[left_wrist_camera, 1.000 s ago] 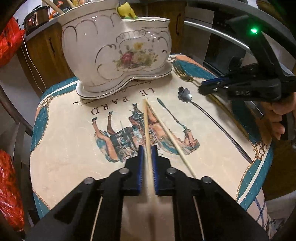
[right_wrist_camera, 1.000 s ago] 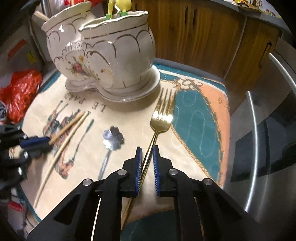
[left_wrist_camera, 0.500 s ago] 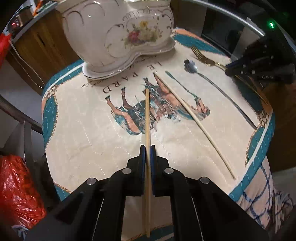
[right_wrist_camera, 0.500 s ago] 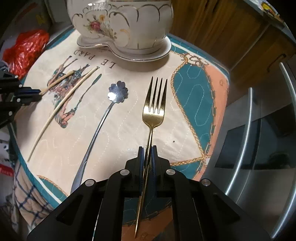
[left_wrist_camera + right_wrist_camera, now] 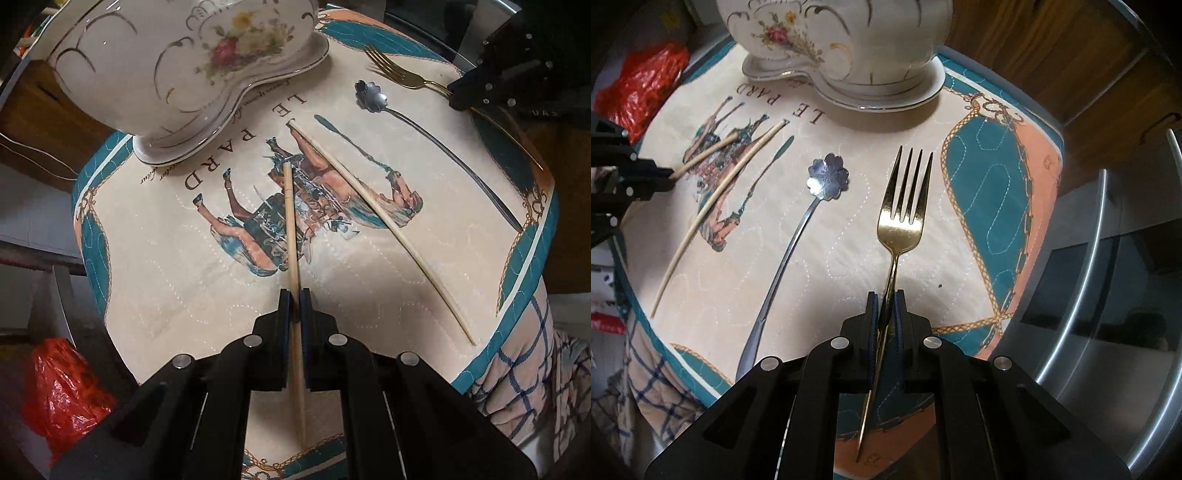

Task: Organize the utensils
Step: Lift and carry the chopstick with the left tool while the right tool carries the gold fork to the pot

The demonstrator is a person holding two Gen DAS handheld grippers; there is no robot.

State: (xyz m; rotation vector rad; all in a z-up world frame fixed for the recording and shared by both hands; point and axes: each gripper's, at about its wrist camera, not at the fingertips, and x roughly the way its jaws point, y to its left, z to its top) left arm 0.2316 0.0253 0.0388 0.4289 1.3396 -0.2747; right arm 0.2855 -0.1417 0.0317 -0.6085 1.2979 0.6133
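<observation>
My left gripper (image 5: pixel 294 295) is shut on a wooden chopstick (image 5: pixel 290 221) and holds it above the printed cloth. A second chopstick (image 5: pixel 380 218) lies on the cloth to its right. My right gripper (image 5: pixel 885 297) is shut on the handle of a gold fork (image 5: pixel 905 199), tines pointing at the white floral ceramic holder (image 5: pixel 834 40). A silver flower-bowled spoon (image 5: pixel 827 177) lies left of the fork. The holder (image 5: pixel 177 62) stands at the cloth's far side. The left gripper also shows in the right wrist view (image 5: pixel 670 177).
The quilted cloth (image 5: pixel 166 288) covers a small round table. A red plastic bag (image 5: pixel 62 391) lies below its left edge. A stainless appliance with a bar handle (image 5: pixel 1086 295) stands to the right, wooden cabinets (image 5: pixel 1052 48) behind.
Both grippers closed: the left on the chopstick, the right on the fork handle. Both then lifted, and the holder now sits closer in each view.
</observation>
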